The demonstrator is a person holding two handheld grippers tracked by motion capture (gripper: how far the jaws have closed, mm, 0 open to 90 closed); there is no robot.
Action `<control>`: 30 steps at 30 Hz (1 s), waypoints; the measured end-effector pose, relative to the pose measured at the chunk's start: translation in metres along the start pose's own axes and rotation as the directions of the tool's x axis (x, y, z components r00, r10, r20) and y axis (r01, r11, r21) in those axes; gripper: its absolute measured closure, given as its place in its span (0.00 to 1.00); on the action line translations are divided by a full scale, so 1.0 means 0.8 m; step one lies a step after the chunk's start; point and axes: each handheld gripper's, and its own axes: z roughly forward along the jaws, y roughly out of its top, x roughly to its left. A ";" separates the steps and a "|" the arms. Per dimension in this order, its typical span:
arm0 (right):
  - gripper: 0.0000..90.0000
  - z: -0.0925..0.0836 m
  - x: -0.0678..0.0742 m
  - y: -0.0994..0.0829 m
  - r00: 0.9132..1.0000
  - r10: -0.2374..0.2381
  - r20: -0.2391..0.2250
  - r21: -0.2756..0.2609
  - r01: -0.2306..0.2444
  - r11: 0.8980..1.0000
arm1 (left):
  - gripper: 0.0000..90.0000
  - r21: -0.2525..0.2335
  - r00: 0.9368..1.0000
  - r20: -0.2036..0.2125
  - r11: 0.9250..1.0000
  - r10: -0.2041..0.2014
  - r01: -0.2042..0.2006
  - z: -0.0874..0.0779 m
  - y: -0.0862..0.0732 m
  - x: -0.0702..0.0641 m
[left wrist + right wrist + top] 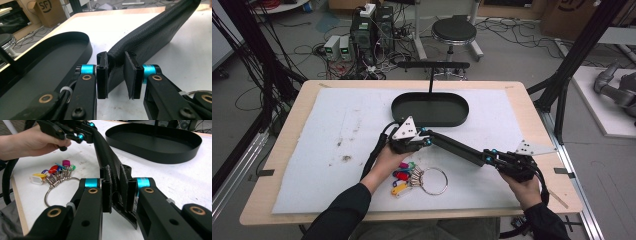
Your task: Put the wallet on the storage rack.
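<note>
A long black textured case hangs just above the white mat, strung between the two grippers like a bridge, a little in from the table's near edge. The right gripper clamps one end hard; its pads dent the soft material, so that end is anchored while the other is dealt with. The left gripper sits astride the far end, nearer the middle of the mat. One pad touches the case but the other stands just off it, so I read this as a grip not yet made, jaws not fully closed.

Holding it at both ends looks meant to keep the floppy thing level and off the mat so it can be carried. The black oval tray, toward the far edge, lies just beyond and seems the likely destination. A key ring with coloured tags rests by the near edge, under the left hand, untouched.
</note>
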 end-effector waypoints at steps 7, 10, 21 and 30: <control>0.90 0.032 0.001 0.020 0.999 -0.001 -0.040 0.021 0.002 1.000 | 0.82 0.020 0.996 -0.050 0.997 -0.077 0.078 -0.049 -0.006 -0.004; 0.90 0.044 0.002 0.026 0.999 -0.011 -0.053 0.029 0.013 0.999 | 0.82 0.022 0.994 -0.072 0.996 -0.079 0.081 -0.061 -0.015 -0.005; 0.78 0.070 0.000 0.034 0.998 -0.027 -0.053 0.011 0.028 1.000 | 0.82 0.016 0.985 -0.112 0.991 -0.129 0.131 -0.072 -0.031 -0.004; 0.36 0.067 -0.018 0.024 0.995 -0.026 -0.099 0.047 0.030 0.998 | 0.81 0.001 0.979 -0.114 0.985 -0.169 0.171 -0.071 -0.035 -0.001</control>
